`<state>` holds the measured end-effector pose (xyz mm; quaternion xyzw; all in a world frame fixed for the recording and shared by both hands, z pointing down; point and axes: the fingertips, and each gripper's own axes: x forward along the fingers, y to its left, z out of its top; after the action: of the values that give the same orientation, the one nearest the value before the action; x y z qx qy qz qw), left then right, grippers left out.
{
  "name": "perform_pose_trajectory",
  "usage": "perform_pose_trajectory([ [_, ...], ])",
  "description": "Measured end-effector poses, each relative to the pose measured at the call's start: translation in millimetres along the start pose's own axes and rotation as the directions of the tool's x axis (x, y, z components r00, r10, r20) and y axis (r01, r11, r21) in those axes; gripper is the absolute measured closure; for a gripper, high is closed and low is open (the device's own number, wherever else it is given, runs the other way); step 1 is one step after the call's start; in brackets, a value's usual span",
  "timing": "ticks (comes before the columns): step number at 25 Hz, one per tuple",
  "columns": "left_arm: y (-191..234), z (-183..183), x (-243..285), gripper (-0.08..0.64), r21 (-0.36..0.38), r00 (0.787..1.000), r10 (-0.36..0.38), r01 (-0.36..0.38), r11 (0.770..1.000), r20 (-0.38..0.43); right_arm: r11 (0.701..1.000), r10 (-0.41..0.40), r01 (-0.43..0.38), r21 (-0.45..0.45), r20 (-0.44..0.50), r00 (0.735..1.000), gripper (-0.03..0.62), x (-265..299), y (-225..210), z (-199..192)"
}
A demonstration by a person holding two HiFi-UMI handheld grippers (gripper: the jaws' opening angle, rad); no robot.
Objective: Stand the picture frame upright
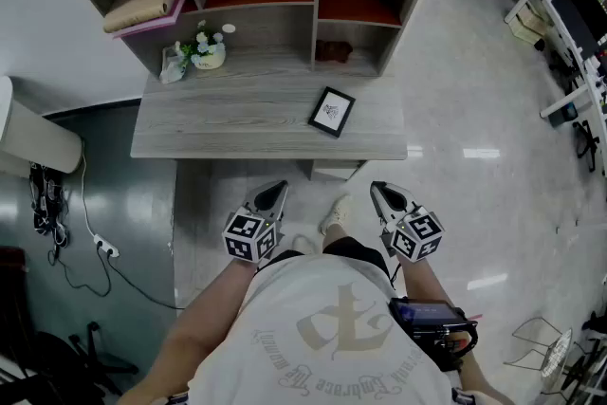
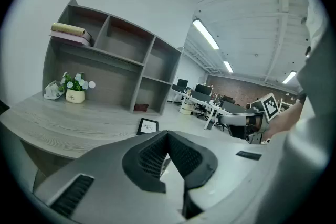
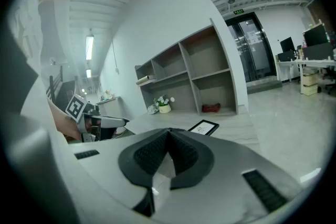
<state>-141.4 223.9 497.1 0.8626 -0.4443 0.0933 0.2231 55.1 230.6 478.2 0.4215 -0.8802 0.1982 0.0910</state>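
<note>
Left gripper (image 1: 272, 195) closed, empty; right gripper (image 1: 383, 195) closed, empty.

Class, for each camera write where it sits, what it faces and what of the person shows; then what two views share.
Head view: on the head, looking down at the grey wooden desk; white shirt, left gripper, right gripper show.
Left gripper view: on the left gripper, facing the desk over shut jaws; right gripper shows.
Right gripper view: on the right gripper, facing the desk; left gripper shows.
Shared: the black picture frame, lying flat.
</note>
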Motion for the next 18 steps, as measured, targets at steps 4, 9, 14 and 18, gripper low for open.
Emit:
perform_pose_trajectory([
  [4, 3.3, 0.2, -1.3, 0.548, -0.009, 1.000, 0.009, -0.009, 1.000, -0.003, 1.000, 0.008, -0.008, 0.000, -0.005, 1.000, 0.589, 0.6, 2.5, 0.1],
  [9, 3.5, -0.8, 1.8, 0.548, -0.012, 1.000, 0.008, -0.009, 1.000, -0.011, 1.000, -0.002, 0.002, 0.003, 0.001, 1.000, 0.589, 1.7, -0.6, 1.4],
  [14, 2.6, -1.0, 3.8, 0.548, -0.014, 1.000, 0.006, -0.006, 1.000, -0.016, 1.000, -0.005, 0.005, 0.013, 0.006, 1.000, 0.588, 3.0, -1.3, 1.2],
  [18, 3.9, -3.9, 3.3, 0.548, -0.017, 1.000, 0.013, -0.013, 1.000, -0.022, 1.000, -0.004, 0.004, 0.020, 0.003, 1.000, 0.588, 3.9, -2.2, -1.3],
])
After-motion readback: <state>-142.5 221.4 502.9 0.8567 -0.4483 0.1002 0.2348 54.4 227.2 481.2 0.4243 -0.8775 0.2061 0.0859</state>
